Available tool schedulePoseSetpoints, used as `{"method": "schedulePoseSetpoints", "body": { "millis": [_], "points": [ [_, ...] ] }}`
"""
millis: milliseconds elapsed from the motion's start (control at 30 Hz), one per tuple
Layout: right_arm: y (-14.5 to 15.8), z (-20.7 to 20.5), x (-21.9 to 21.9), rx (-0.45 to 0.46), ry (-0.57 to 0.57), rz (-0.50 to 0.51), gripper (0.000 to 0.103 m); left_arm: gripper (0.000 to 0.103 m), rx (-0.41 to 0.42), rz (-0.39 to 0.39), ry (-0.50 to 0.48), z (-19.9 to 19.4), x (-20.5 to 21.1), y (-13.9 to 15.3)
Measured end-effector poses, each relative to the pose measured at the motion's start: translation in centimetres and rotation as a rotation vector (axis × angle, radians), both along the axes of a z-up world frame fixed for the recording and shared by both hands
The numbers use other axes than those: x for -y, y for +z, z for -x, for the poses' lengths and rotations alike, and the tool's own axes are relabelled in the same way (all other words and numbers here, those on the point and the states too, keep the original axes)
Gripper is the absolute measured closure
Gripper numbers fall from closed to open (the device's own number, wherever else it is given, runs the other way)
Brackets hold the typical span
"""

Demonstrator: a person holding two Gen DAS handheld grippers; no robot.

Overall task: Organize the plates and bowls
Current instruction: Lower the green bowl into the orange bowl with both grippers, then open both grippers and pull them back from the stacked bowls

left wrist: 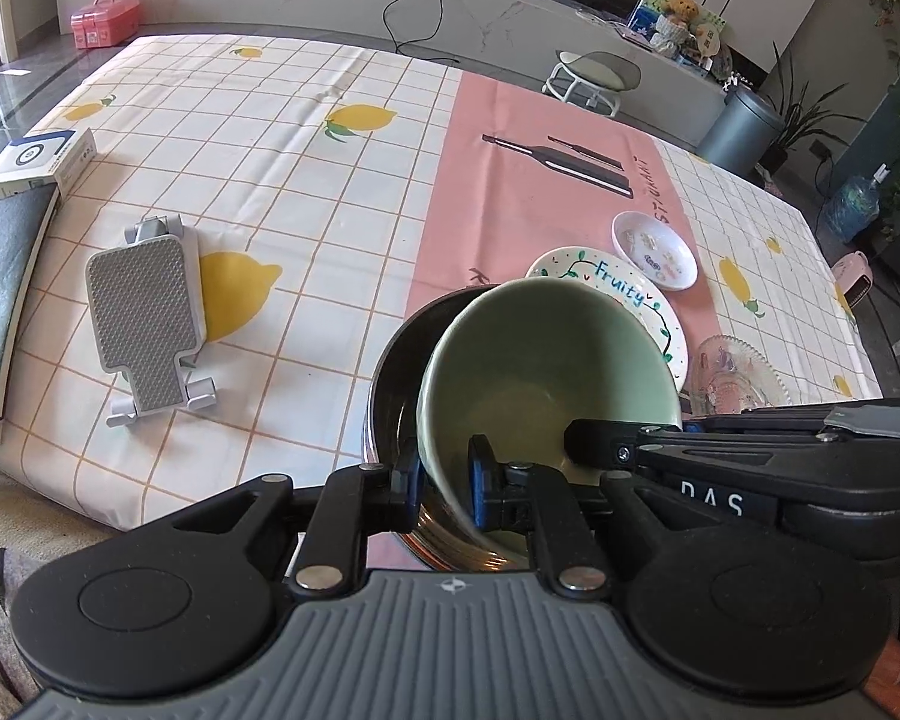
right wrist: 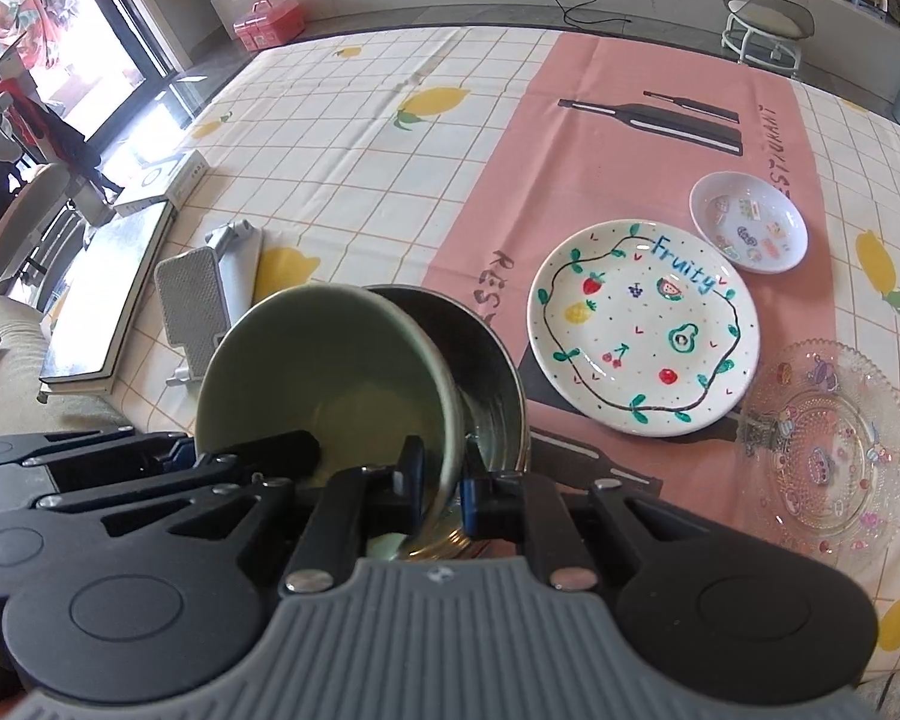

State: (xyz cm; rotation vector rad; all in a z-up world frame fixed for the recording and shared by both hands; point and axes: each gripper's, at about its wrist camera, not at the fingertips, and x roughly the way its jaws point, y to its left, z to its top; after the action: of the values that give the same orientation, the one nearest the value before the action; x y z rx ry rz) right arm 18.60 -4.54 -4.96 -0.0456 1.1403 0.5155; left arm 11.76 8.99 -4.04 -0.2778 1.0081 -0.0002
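Note:
A pale green bowl (left wrist: 546, 360) (right wrist: 318, 372) hangs tilted, its lower side inside a dark metal bowl (left wrist: 396, 384) (right wrist: 486, 372) on the pink strip of the tablecloth. My left gripper (left wrist: 444, 483) is shut on the green bowl's near-left rim. My right gripper (right wrist: 441, 489) is shut on the opposite side of the rim, and one of its fingers (left wrist: 594, 444) reaches into the bowl. To the right lie a painted "Fruity" plate (right wrist: 642, 324) (left wrist: 666, 324), a small white sticker dish (right wrist: 747, 222) (left wrist: 654, 249) and a clear glass plate (right wrist: 828, 444) (left wrist: 732, 372).
A grey phone stand (left wrist: 144, 324) (right wrist: 192, 306) lies left of the bowls. A dark book (left wrist: 0, 300) and a white box (left wrist: 36, 165) sit at the table's left edge. A stool (left wrist: 591, 75) stands beyond the far edge.

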Motion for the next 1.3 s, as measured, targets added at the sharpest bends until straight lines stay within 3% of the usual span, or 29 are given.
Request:
{"method": "schedulePoseSetpoints", "body": {
  "millis": [200,333,467,600,700,733,800,933,967,1033,1233,1300],
  "points": [
    [-0.3,-0.4,0.1,-0.01,-0.014,-0.012,0.093,0.085,0.042,-0.007,-0.022,0.2,-0.1,0.0],
    [-0.4,-0.5,0.3,-0.019,-0.026,-0.027,0.093,0.075,0.086,0.024,-0.046,0.6,-0.7,0.1],
    [-0.9,-1.1,1.0,-0.085,-0.05,-0.086,0.093,0.065,0.147,0.045,-0.018,1.2,-1.6,0.7],
    [-1.3,-1.3,1.1,-0.109,-0.071,-0.103,0.095,0.061,0.174,0.037,-0.031,1.2,-1.4,0.8],
    [-1.1,-0.9,0.4,-0.074,-0.052,-0.062,0.095,0.06,0.185,0.014,-0.033,1.1,-1.1,0.7],
    [-1.0,-0.8,0.3,-0.062,-0.055,-0.05,0.095,0.055,0.197,0.007,-0.042,1.2,-1.0,0.8],
    [-0.8,-0.5,0.2,-0.049,-0.073,-0.043,0.092,0.055,0.248,-0.033,-0.065,1.7,-0.8,1.0],
    [0.0,-0.1,-0.1,0.026,-0.064,-0.012,0.083,0.038,0.357,-0.038,-0.053,2.8,-1.2,2.2],
    [0.3,0.0,-0.1,0.05,-0.068,0.005,0.077,0.033,0.362,-0.026,-0.051,2.7,-1.4,2.3],
    [0.7,0.2,0.0,0.081,-0.062,0.016,0.076,0.032,0.343,-0.011,-0.041,2.4,-1.6,2.1],
    [1.7,1.0,0.3,0.13,-0.053,0.02,0.074,0.031,0.3,-0.071,-0.012,1.7,-1.4,1.0],
    [2.2,1.5,0.3,0.172,-0.061,0.045,0.063,0.029,0.298,-0.077,-0.016,1.7,-1.4,1.0]
  ]
}}
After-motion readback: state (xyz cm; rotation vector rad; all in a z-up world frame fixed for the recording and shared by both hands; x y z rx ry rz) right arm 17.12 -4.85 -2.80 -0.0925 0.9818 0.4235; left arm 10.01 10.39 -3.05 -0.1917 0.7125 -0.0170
